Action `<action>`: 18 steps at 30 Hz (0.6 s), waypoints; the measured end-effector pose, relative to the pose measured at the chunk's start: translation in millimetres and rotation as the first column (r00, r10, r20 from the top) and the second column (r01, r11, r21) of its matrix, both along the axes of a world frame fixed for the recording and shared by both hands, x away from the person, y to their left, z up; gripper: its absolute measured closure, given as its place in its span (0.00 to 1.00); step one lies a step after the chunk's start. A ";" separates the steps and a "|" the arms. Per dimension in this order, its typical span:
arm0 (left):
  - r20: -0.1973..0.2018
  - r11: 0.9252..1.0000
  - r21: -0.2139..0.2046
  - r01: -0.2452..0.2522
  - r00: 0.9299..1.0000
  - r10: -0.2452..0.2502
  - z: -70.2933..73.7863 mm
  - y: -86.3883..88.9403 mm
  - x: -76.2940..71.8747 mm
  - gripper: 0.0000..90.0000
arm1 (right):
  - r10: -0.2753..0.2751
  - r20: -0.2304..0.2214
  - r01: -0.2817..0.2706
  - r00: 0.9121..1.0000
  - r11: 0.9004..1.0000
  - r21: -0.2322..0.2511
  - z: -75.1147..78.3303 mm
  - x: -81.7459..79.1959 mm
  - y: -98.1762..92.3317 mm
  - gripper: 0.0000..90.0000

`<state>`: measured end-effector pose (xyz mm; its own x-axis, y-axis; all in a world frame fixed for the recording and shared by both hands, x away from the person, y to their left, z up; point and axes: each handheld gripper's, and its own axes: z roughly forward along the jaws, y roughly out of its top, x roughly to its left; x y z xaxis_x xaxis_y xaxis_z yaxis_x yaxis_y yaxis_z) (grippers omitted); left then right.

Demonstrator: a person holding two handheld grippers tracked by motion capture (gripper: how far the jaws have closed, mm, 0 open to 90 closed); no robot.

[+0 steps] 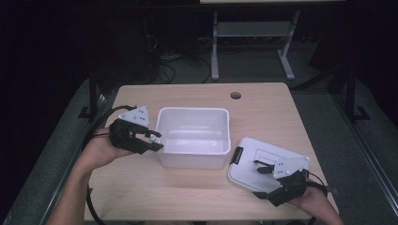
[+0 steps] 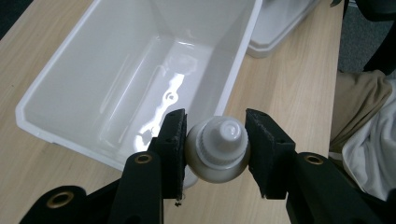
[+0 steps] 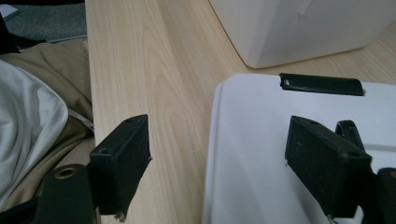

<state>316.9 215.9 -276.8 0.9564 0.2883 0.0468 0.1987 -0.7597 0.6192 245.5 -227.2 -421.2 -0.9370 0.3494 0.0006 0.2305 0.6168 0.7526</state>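
My left gripper (image 2: 215,147) is shut on a small white bottle (image 2: 218,148) with a ribbed screw cap, held just above the near left rim of the empty white plastic bin (image 2: 116,74). From above, that gripper (image 1: 151,139) hovers at the bin's (image 1: 193,114) left wall with the white bottle (image 1: 153,138) between its jaws. The bin's white lid (image 1: 258,161) with black latches lies flat at the table's right. My right gripper (image 1: 264,167) rests over that lid, jaws open and empty; in its own view the gripper (image 3: 217,156) straddles the lid's (image 3: 261,149) left edge.
The light wooden table (image 1: 141,187) has a round cable hole (image 1: 235,95) at the back. A person's lap in beige and white cloth (image 3: 32,112) lies beyond the near table edge. A grey desk frame (image 1: 253,42) stands on the floor behind.
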 end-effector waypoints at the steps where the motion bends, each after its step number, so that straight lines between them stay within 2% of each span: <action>1: 0.000 1.000 0.000 -0.003 1.000 0.003 0.4 -0.3 1.0 0.67 | 0.000 0.000 0.000 1.000 1.000 0.000 0.1 0.2 -0.1 0.24; 9: 0.003 1.000 0.001 -0.008 1.000 0.008 -0.7 -2.7 9.9 0.67 | 0.003 -0.008 -0.003 1.000 1.000 0.010 0.2 1.3 -0.5 0.23; 12: 0.003 1.000 0.017 -0.005 1.000 0.005 -1.9 -4.4 13.7 0.67 | 0.007 0.000 -0.007 1.000 1.000 0.007 0.4 1.9 -1.5 0.23; 13: 0.002 1.000 0.016 -0.009 1.000 0.009 -2.5 -5.1 14.5 0.67 | -0.001 -0.012 0.001 1.000 1.000 0.016 0.5 1.1 -1.1 0.23; 18: 0.004 1.000 0.016 -0.014 1.000 0.014 -4.2 -5.9 18.0 0.67 | -0.002 -0.014 0.002 1.000 1.000 0.014 0.1 1.5 -2.3 0.23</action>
